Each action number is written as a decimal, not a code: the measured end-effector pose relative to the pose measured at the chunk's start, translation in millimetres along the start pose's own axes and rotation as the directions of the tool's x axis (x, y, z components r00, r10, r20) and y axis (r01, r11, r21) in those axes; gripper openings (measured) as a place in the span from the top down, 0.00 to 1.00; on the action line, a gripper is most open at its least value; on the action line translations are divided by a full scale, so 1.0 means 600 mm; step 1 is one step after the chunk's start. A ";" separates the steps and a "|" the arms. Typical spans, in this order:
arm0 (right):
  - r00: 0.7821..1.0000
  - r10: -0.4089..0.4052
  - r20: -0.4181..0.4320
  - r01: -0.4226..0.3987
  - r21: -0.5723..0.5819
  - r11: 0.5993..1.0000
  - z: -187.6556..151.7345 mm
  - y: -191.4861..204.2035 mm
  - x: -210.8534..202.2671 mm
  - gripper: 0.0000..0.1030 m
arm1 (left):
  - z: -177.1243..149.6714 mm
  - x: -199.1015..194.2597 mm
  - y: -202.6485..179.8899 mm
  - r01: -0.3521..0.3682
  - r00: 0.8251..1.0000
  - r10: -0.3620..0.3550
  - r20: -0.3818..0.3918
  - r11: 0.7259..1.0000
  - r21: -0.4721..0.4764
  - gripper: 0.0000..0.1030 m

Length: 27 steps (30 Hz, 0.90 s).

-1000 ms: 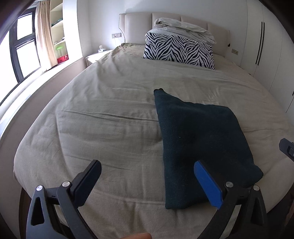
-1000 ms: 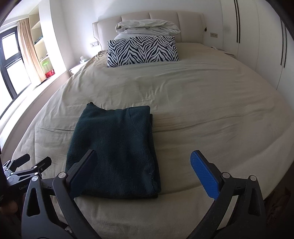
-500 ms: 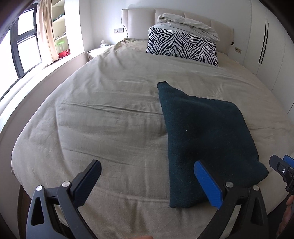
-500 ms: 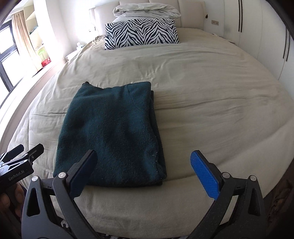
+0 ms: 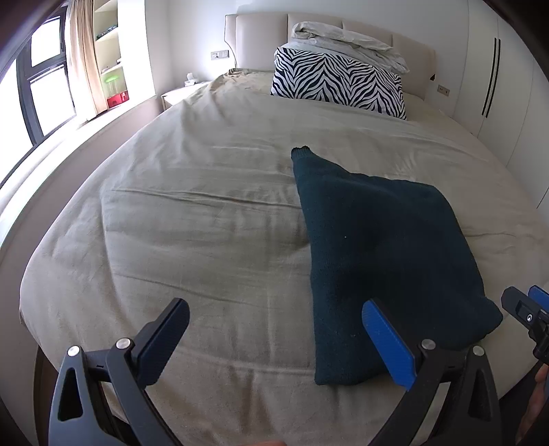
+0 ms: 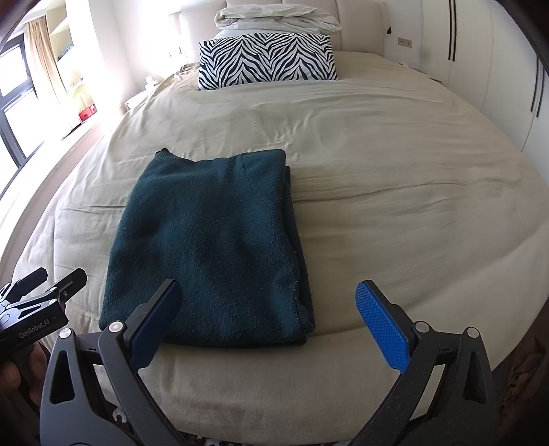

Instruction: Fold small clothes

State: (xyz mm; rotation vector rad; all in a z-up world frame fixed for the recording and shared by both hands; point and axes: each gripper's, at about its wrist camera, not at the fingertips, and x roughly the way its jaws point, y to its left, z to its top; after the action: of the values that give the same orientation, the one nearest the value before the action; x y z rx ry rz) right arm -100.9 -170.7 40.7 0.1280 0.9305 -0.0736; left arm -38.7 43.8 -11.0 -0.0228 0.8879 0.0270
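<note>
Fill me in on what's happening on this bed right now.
A person is folding small clothes with a handheld two-finger gripper in each hand. A dark green fleece garment lies folded into a flat rectangle near the foot edge of the beige bed cover. The left gripper and right gripper are both open and hold nothing; they hover at the garment's near edge, not gripping it. A zebra-striped pillow with a crumpled pale duvet on top sits by the headboard.
</note>
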 end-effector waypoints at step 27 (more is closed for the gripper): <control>1.000 0.006 -0.010 -0.006 -0.012 1.000 -0.002 0.007 0.000 0.00 | -0.004 0.003 0.002 0.001 1.000 -0.001 -0.007 1.000 -0.002 0.00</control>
State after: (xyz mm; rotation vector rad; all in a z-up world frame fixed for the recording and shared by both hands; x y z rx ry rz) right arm -101.3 -166.4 40.5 0.1203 0.9399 -0.0623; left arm -39.5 44.8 -14.3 -0.0254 0.8945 0.0275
